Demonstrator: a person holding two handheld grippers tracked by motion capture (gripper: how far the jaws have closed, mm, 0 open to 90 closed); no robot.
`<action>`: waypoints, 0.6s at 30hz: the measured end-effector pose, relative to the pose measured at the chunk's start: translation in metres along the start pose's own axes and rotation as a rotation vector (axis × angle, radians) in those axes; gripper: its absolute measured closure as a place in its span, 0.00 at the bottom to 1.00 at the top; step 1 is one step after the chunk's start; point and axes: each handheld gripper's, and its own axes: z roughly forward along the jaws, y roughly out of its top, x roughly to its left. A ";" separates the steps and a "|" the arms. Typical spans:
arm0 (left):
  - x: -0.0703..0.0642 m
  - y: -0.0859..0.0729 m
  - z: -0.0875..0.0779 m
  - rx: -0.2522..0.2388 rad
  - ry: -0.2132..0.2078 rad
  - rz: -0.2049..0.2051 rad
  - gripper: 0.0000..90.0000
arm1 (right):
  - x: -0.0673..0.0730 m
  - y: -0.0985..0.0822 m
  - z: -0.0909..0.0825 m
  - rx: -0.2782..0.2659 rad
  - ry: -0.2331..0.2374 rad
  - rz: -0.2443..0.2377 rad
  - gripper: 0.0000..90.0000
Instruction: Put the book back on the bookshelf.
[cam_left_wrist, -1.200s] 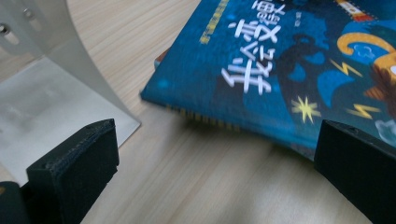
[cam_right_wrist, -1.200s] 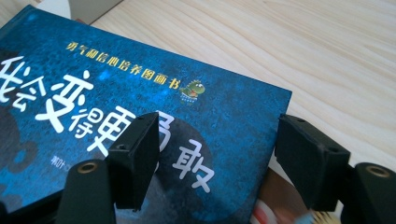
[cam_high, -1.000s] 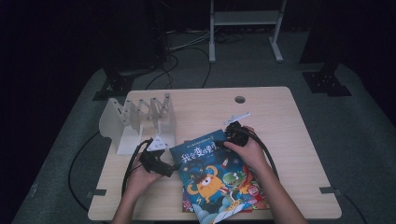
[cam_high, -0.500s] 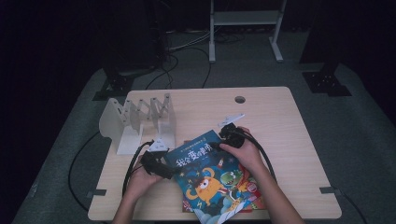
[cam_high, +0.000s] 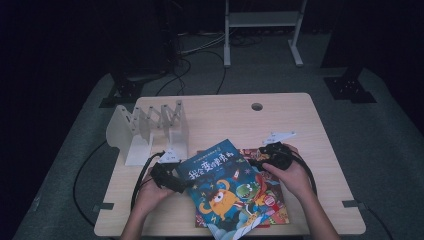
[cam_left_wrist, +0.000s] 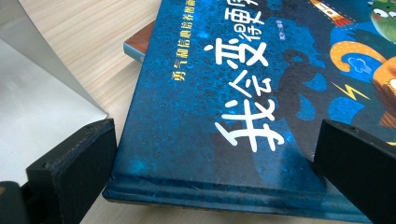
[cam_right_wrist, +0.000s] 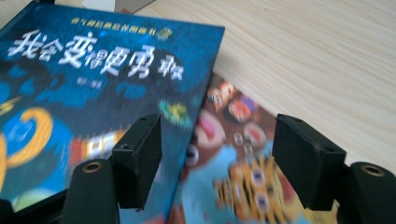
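Where books (cam_high: 227, 192) overlap: rack (cam_high: 150, 131) beside, vacant.

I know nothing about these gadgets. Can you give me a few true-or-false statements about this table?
1. The blue book lies on top of another book. True.
2. The white rack holds a book. False: its slots are empty.
3. The left gripper has its jaws open at the blue book's edge. True.
4. The rack stands to the right of the books. False: in the high view it is to their left.
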 end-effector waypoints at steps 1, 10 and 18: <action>0.000 0.000 0.000 -0.002 0.000 -0.004 0.00 | 0.001 -0.004 -0.005 0.001 -0.004 0.003 0.35; -0.001 0.000 0.000 -0.001 0.002 -0.005 0.00 | 0.010 -0.044 -0.043 -0.025 -0.009 0.002 0.34; 0.000 0.000 0.000 -0.001 0.002 -0.006 0.00 | 0.020 -0.077 -0.066 -0.015 -0.033 -0.015 0.34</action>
